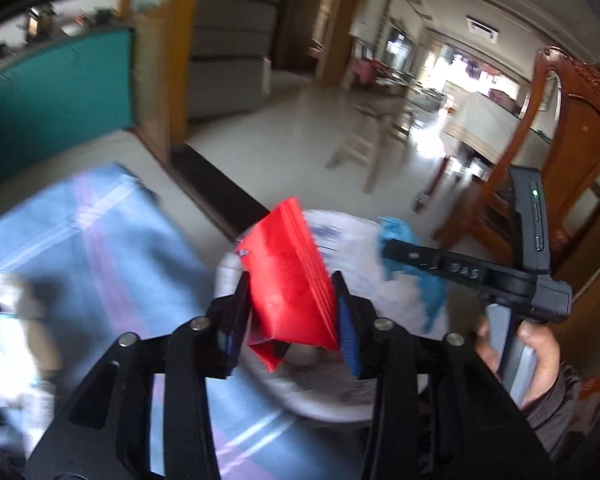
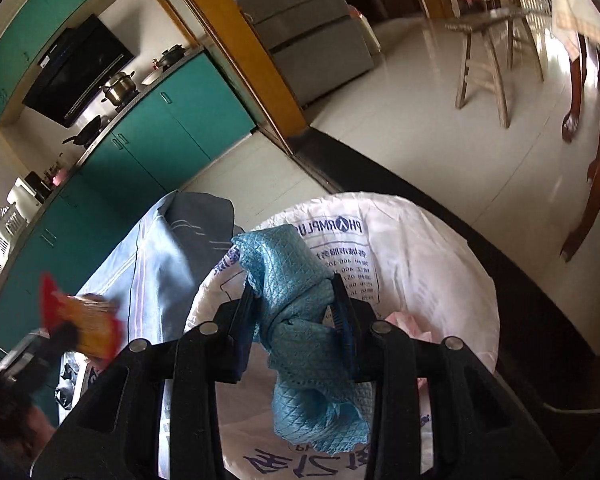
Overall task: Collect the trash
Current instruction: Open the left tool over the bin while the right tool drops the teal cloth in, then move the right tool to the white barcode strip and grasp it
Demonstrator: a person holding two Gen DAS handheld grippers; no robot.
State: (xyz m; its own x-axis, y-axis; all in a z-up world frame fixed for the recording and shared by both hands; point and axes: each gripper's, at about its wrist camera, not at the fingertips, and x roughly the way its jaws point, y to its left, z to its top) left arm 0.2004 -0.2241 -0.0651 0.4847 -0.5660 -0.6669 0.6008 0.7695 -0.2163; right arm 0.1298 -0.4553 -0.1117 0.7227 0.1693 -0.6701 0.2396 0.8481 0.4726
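My left gripper is shut on a red snack wrapper and holds it above the near rim of a trash bin lined with a white printed plastic bag. My right gripper is shut on a crumpled blue cloth and holds it over the open bin. The cloth and the right gripper also show in the left wrist view, over the bin's far side. The red wrapper appears blurred at the left of the right wrist view. Pink trash lies inside the bag.
A table with a blue striped cloth stands left of the bin. Teal kitchen cabinets run along the left. A carved wooden chair stands at the right. A wooden stool and tiled floor lie beyond.
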